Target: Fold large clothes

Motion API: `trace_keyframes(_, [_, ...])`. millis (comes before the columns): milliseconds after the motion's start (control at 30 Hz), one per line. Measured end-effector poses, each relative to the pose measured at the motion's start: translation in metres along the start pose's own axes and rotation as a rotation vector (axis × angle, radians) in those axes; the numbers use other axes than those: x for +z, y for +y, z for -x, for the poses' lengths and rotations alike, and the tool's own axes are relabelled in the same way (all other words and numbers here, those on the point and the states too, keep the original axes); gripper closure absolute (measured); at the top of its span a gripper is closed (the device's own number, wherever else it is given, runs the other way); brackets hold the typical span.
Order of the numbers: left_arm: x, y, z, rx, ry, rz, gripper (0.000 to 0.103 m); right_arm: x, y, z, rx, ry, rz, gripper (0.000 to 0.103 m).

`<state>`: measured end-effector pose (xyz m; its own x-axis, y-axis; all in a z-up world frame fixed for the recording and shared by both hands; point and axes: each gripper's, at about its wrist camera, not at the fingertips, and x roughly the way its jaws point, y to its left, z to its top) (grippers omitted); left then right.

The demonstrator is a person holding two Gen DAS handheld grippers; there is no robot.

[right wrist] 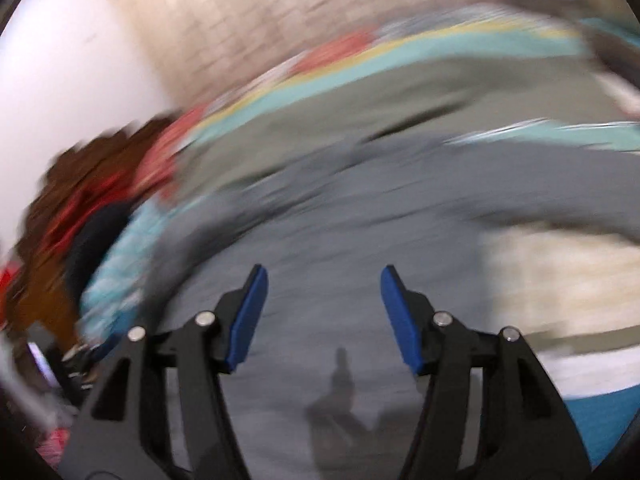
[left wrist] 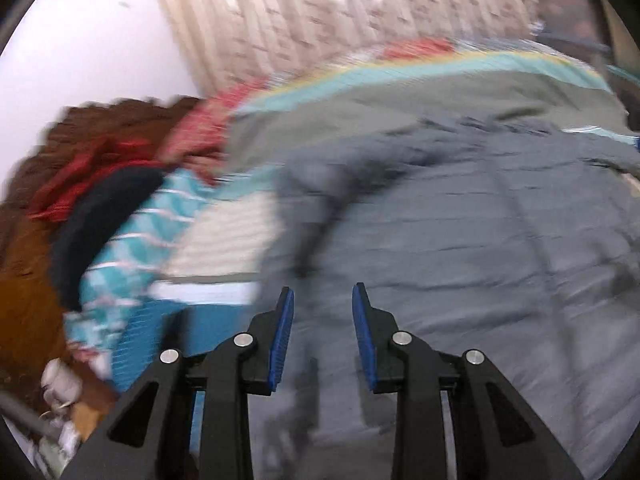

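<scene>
A large grey garment (left wrist: 460,248) lies spread over a striped bed cover, creased and blurred by motion. My left gripper (left wrist: 323,292) hangs above its near left part, jaws apart, blue pads (left wrist: 282,332) bare, with nothing between them. In the right wrist view the same grey garment (right wrist: 340,248) fills the middle. My right gripper (right wrist: 324,274) hovers over it, jaws wide, nothing between the blue pads (right wrist: 400,316). Neither gripper touches the cloth.
A heap of other clothes lies to the left: brown (left wrist: 24,288), red (left wrist: 80,176), dark navy (left wrist: 100,220) and teal-and-white striped (left wrist: 132,264). The bed cover (left wrist: 400,92) shows green, teal, yellow and red bands. Behind it stand a pale curtain (left wrist: 320,12) and a white wall (left wrist: 88,48).
</scene>
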<state>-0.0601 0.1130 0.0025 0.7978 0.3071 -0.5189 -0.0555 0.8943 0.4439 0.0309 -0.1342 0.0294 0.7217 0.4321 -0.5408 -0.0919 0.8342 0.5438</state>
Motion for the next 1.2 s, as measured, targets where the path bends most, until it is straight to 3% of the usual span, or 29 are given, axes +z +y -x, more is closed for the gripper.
trace_keyframes(67, [-0.023, 0.004, 0.017, 0.09, -0.057, -0.063, 0.004, -0.003, 0.049, -0.028, 0.108, 0.084, 0.048, 0.045])
trace_keyframes(167, [-0.057, -0.001, 0.024, 0.19, -0.103, -0.186, 0.004, -0.011, 0.129, -0.073, 0.24, 0.224, 0.125, 0.036])
trace_keyframes(233, [-0.071, 0.004, 0.024, 0.204, -0.101, -0.198, 0.004, -0.017, 0.171, -0.104, 0.306, 0.328, 0.142, 0.036])
trace_keyframes(300, [-0.079, 0.016, 0.027, 0.184, -0.082, -0.166, 0.004, -0.031, 0.211, -0.138, 0.32, 0.432, 0.2, 0.036])
trace_keyframes(367, [-0.088, 0.029, 0.026, 0.188, -0.069, -0.141, 0.004, -0.048, 0.233, -0.172, 0.263, 0.525, 0.258, 0.036])
trace_keyframes(400, [-0.091, 0.035, 0.026, 0.19, -0.066, -0.13, 0.004, -0.059, 0.24, -0.187, 0.241, 0.579, 0.274, 0.041])
trace_keyframes(467, [-0.09, 0.042, 0.02, 0.192, -0.062, -0.117, 0.005, -0.074, 0.249, -0.205, 0.25, 0.659, 0.28, 0.084])
trace_keyframes(500, [-0.089, 0.045, 0.016, 0.197, -0.062, -0.114, 0.005, -0.076, 0.253, -0.213, 0.262, 0.687, 0.272, 0.091])
trace_keyframes(533, [-0.086, 0.048, 0.01, 0.2, -0.064, -0.115, 0.006, -0.075, 0.258, -0.217, 0.286, 0.697, 0.247, 0.097])
trace_keyframes(733, [-0.064, 0.067, 0.009, 0.165, -0.142, -0.037, 0.015, -0.042, 0.286, -0.223, 0.387, 0.627, 0.159, 0.098])
trace_keyframes(833, [-0.045, 0.074, -0.004, 0.198, -0.171, -0.034, 0.02, -0.021, 0.306, -0.232, 0.392, 0.592, 0.183, 0.099])
trace_keyframes(1033, [-0.023, 0.1, -0.066, 0.298, -0.1, -0.034, 0.021, 0.01, 0.342, -0.264, 0.394, 0.541, 0.256, 0.101])
trace_keyframes(1133, [-0.012, 0.122, -0.112, 0.31, -0.014, -0.032, 0.008, 0.024, 0.348, -0.288, 0.394, 0.539, 0.274, 0.101])
trace_keyframes(1200, [-0.006, 0.14, -0.133, 0.301, 0.031, -0.002, -0.002, 0.037, 0.344, -0.291, 0.354, 0.475, 0.304, 0.1])
